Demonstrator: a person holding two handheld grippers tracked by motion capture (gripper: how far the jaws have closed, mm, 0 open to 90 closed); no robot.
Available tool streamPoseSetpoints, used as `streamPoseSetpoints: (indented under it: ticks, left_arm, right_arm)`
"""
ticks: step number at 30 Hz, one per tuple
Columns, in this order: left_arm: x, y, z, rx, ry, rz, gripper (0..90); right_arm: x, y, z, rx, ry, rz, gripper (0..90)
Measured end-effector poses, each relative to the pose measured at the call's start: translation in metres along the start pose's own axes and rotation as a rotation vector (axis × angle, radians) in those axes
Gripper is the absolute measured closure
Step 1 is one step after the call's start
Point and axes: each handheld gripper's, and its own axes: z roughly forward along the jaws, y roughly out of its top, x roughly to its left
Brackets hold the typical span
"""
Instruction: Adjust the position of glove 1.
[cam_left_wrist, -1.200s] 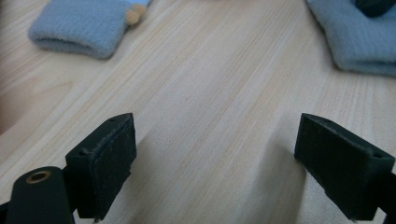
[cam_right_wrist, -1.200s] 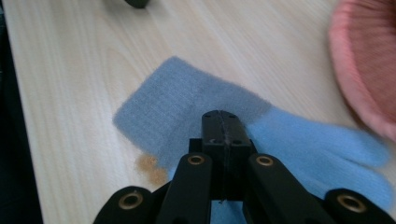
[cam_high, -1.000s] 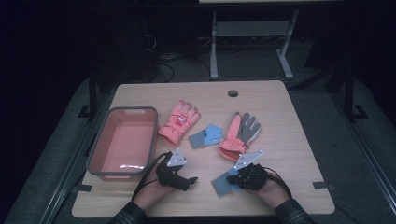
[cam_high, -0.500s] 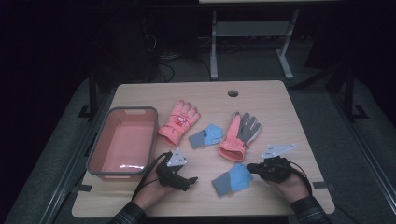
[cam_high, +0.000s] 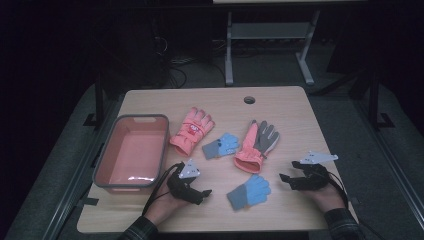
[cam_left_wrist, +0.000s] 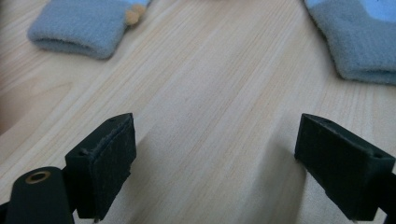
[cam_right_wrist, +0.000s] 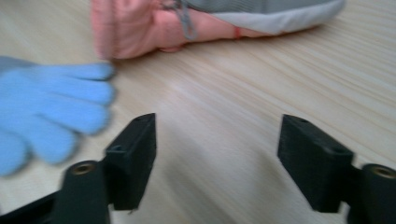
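Near the table's front lies a blue knit glove (cam_high: 248, 191), its fingers at the left of the right gripper view (cam_right_wrist: 51, 107). Farther back lie a pink glove (cam_high: 192, 130), a small blue glove (cam_high: 220, 146) and a pink-and-grey glove (cam_high: 257, 145), which is also seen in the right gripper view (cam_right_wrist: 187, 23). My right gripper (cam_high: 285, 181) rests to the right of the blue glove; its jaws have just been opening and stand open (cam_right_wrist: 217, 154) over bare wood. My left gripper (cam_high: 204, 195) is open left of that glove, with nothing between its jaws (cam_left_wrist: 215, 163).
A pink bin (cam_high: 107, 162) with a grey rim stands at the table's left. A round cable hole (cam_high: 249, 99) sits near the far edge. Bare wood lies between the two grippers and the front edge. A metal stand's legs (cam_high: 265, 55) rise behind the table.
My right gripper has moved right, away from the blue glove it was on, and its jaws have opened. The glove stays on the table. My left gripper has not moved.
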Motion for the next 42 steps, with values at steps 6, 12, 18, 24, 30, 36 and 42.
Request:
streamPoseSetpoints:
  ticks: [6,12,18,24,30,36,42]
  left_arm:
    - [0.001,0.004,-0.001,0.037,0.003,0.004,13.6]
    - [0.000,0.012,-0.001,0.068,0.003,-0.002,21.3]
    - [0.001,0.026,-0.006,0.078,-0.002,-0.018,35.1]
    - [0.011,0.041,-0.006,0.063,0.017,-0.046,49.6]
    - [0.018,0.059,0.000,0.054,0.042,-0.033,57.9]
    - [0.030,0.078,0.006,0.047,0.084,-0.021,64.0]
    - [0.044,0.093,0.018,0.048,0.103,-0.006,64.4]
  right_arm:
    - [-0.004,-0.003,0.005,0.015,-0.030,0.029,18.6]
    - [-0.007,-0.004,0.006,0.017,-0.050,0.032,16.8]
    - [-0.006,-0.004,0.006,0.022,-0.054,0.019,16.3]
    - [-0.006,-0.004,0.006,0.022,-0.053,0.018,16.2]
    - [-0.006,-0.004,0.006,0.022,-0.052,0.017,16.1]
    - [-0.006,-0.004,0.006,0.021,-0.046,0.013,16.1]
    - [-0.006,-0.004,0.006,0.021,-0.042,0.012,16.1]
